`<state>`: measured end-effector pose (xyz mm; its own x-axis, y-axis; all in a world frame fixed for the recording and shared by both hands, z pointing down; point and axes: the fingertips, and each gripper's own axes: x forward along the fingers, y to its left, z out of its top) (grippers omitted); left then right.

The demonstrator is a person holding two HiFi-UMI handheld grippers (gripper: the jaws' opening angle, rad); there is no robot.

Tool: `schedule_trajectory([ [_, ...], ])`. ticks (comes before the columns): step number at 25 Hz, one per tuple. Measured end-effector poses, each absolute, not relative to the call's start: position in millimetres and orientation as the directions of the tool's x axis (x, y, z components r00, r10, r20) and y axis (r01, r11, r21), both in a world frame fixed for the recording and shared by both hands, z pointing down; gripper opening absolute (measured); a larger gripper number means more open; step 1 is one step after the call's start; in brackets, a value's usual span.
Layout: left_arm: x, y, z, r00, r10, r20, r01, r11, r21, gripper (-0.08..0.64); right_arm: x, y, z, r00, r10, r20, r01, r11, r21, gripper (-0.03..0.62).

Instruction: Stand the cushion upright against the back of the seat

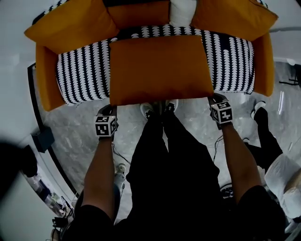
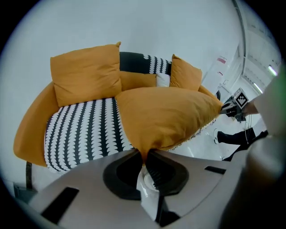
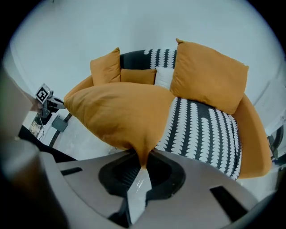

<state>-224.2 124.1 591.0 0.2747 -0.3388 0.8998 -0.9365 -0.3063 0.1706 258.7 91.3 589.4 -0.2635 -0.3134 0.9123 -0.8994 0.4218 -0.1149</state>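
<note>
A round orange sofa (image 1: pixel 46 84) is filling the upper part of the head view, and its seat (image 1: pixel 82 70) is wearing a black-and-white patterned cover. Below it a grey marble floor (image 1: pixel 75 134) is showing, with the person's legs (image 1: pixel 164 155) in black trousers standing just before the sofa's front edge.

The orange cushion (image 1: pixel 160 68) is lying nearly flat over the middle of the seat, held by its two near corners, with its near edge over the front of the seat. It is not yet standing against the back. Whether its far edge is touching the seat, I cannot tell.

Two big orange back cushions (image 1: pixel 70 23) are leaning at the left and right of the back, well apart, and a small white cushion (image 1: pixel 182 12) is sitting between them.

The left gripper (image 2: pixel 145 154) is pinching the cushion's left near corner, its jaws almost together on the fabric. The right gripper (image 3: pixel 143 156) is doing the same on the right near corner
</note>
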Motion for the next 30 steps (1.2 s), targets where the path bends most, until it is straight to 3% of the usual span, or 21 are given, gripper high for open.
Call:
schedule_trajectory([
  [22, -228, 63, 465, 0.28, -0.585, 0.761, -0.952, -0.067, 0.299, 0.034, 250, 24, 460, -0.377, -0.495, 0.783, -0.911, 0.351, -0.217, 0.054],
  [30, -222, 34, 423, 0.282, -0.658, 0.698, -0.942, -0.051, 0.333, 0.034, 253, -6, 417, -0.415, -0.563, 0.715, -0.905, 0.339, -0.258, 0.054],
])
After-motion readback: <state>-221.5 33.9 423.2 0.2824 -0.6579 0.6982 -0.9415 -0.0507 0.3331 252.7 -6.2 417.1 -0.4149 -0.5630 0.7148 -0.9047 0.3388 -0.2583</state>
